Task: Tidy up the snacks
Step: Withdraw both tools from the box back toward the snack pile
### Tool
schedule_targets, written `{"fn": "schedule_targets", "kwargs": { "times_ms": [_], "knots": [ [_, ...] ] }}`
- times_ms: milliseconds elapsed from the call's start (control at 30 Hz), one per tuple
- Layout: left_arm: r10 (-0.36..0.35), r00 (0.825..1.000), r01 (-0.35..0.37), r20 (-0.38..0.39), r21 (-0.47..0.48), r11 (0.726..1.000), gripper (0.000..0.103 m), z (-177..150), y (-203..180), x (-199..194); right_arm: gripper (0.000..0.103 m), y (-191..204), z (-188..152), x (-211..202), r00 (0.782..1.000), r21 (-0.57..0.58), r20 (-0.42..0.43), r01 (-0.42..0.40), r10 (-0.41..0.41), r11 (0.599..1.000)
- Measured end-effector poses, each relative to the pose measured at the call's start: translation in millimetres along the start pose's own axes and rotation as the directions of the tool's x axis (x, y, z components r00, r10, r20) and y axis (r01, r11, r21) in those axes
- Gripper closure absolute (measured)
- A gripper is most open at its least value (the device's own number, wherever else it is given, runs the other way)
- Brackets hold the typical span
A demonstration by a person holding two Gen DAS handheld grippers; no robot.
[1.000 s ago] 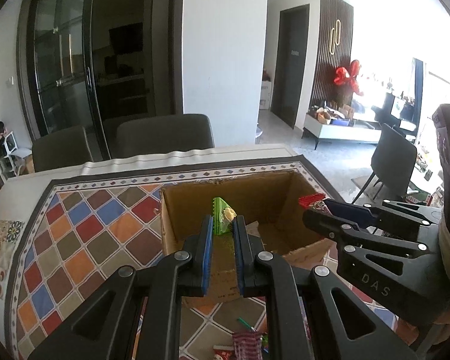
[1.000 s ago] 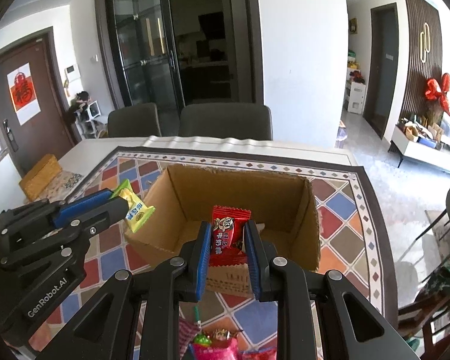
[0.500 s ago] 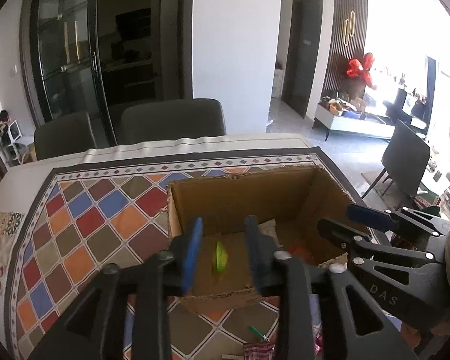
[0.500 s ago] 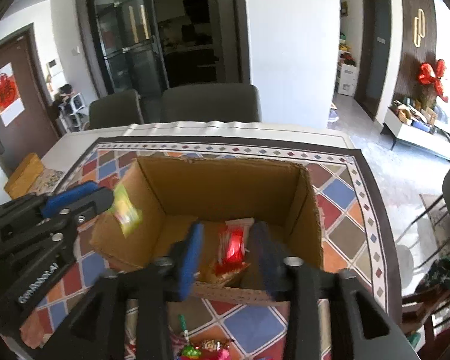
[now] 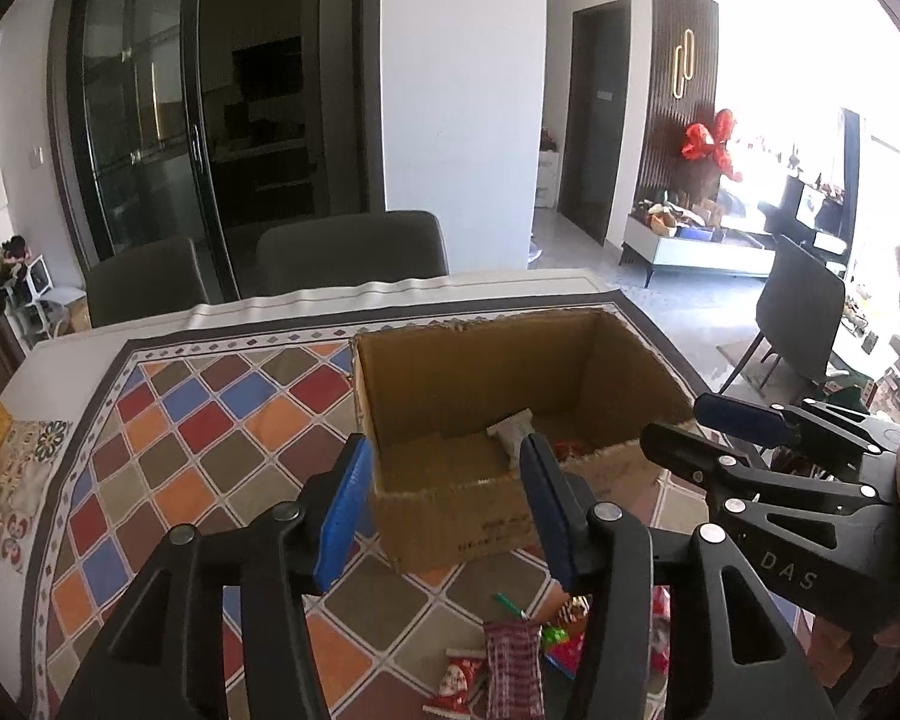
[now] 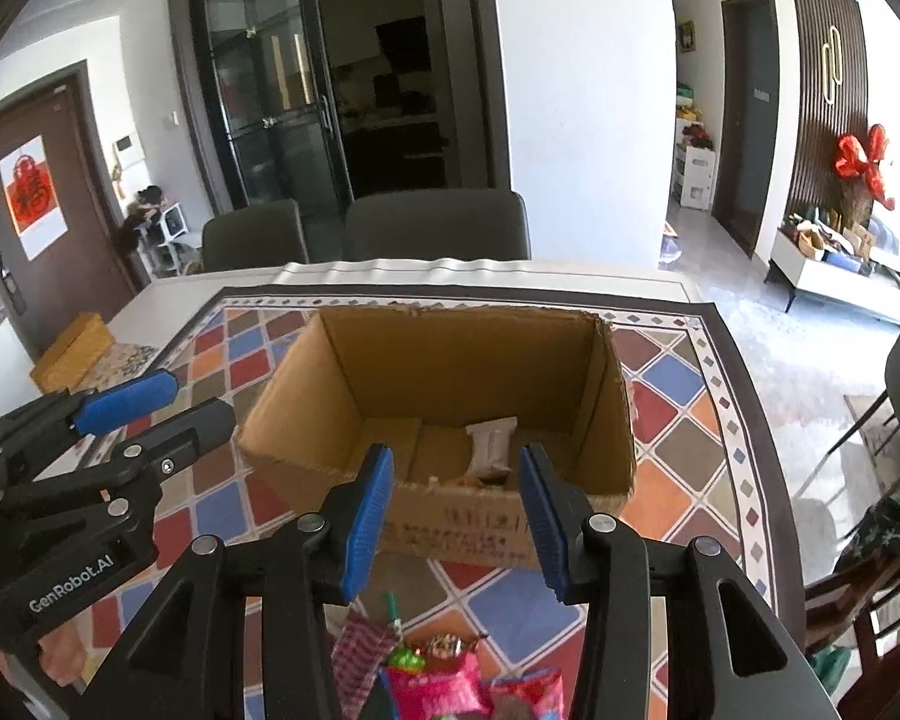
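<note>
A dining room with dark glass doors and grey chairs lies behind a surface (image 6: 168,300) covered by a cloth (image 6: 684,414) of coloured diamonds. An open cardboard box (image 6: 450,354) stands on the cloth, its top flaps gone and its inside in plain sight. On the box floor lies a pale wrapped snack (image 6: 491,447), and in the left wrist view a bit of red wrapper (image 5: 567,449) shows just beside it.

The left gripper (image 5: 447,504) hangs in front of the near wall of the box, its blue-padded fingers spread wide with nothing between them. The right gripper (image 6: 456,510) hangs beside it at the same near wall, fingers likewise spread and holding nothing. Each gripper shows at the edge of the other's view.

A pile of loose snacks (image 6: 450,681) in pink, red and green wrappers lies on the cloth near the box, below the grippers. A yellow woven box (image 6: 72,351) sits at the far left of the surface.
</note>
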State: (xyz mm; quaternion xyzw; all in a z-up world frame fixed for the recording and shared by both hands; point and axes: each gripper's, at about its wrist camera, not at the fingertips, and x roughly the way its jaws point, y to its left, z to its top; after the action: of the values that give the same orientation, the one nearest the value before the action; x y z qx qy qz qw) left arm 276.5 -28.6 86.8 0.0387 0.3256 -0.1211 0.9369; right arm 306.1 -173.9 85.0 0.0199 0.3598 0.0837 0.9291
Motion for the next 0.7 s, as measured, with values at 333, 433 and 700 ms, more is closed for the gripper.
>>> {"fn": "schedule_targets", "kwargs": {
  "times_ms": [333, 433, 700],
  "knots": [
    [-0.003, 0.999, 0.001, 0.035, 0.034, 0.999, 0.048, -32, -8, -34, 0.059, 11, -35, -27, 0.999, 0.011, 0.012, -0.048, 0.048, 0.999],
    [-0.008, 1.0, 0.007, 0.028, 0.037, 0.999, 0.047, -45, -10, -38, 0.059, 11, -49, -30, 0.999, 0.016, 0.001, -0.053, 0.053, 0.998],
    [-0.035, 0.999, 0.035, -0.022, 0.009, 0.999, 0.047, -80, -15, -38, 0.059, 7, -83, -28, 0.997, 0.047, -0.052, -0.056, 0.059, 0.997]
  ]
}}
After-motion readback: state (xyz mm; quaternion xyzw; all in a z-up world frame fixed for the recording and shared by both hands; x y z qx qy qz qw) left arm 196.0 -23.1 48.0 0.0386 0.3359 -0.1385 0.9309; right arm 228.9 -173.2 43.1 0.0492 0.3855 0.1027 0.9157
